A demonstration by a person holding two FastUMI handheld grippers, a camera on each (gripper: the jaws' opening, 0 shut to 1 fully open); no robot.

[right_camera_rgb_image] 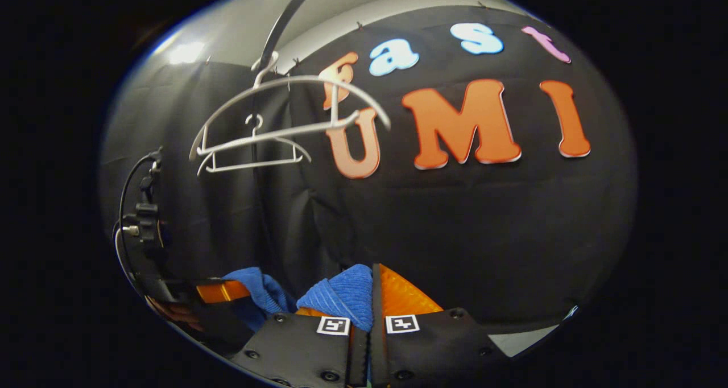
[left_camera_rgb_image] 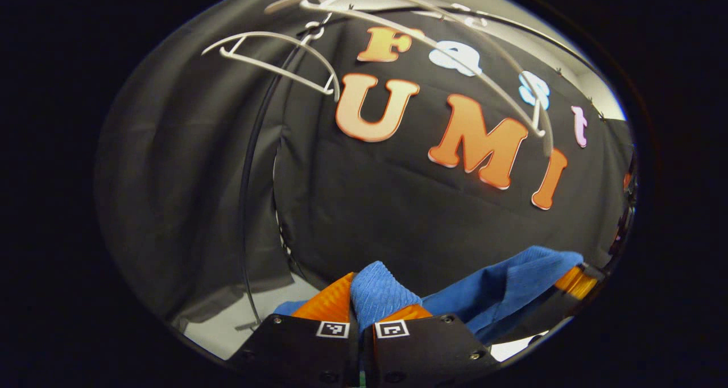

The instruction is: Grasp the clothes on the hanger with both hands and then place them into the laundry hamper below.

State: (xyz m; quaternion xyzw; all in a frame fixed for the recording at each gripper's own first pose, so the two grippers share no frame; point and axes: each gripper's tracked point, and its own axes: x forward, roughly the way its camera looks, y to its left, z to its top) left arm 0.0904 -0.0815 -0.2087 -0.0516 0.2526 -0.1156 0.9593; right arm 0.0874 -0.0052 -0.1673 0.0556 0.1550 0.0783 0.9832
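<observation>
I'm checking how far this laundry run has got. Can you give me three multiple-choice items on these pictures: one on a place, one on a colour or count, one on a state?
1. Where are the white hangers?
A. Up on a rail, above the claws
B. Lying on the floor
C. Held in a claw

2. What colour is the garment being held?
A. Red
B. Blue
C. White

3. What state are the hangers in?
A. Bare
B. Each carrying a shirt
C. Snapped in pieces

Answers:
1. A: in both views the hangers hook onto a dark rail high against the black wall cloth.
2. B: blue ribbed cloth is pinched in the left claw and in the right claw, stretching between them.
3. A: the hangers' frames show whole, with nothing draped over them.
</observation>
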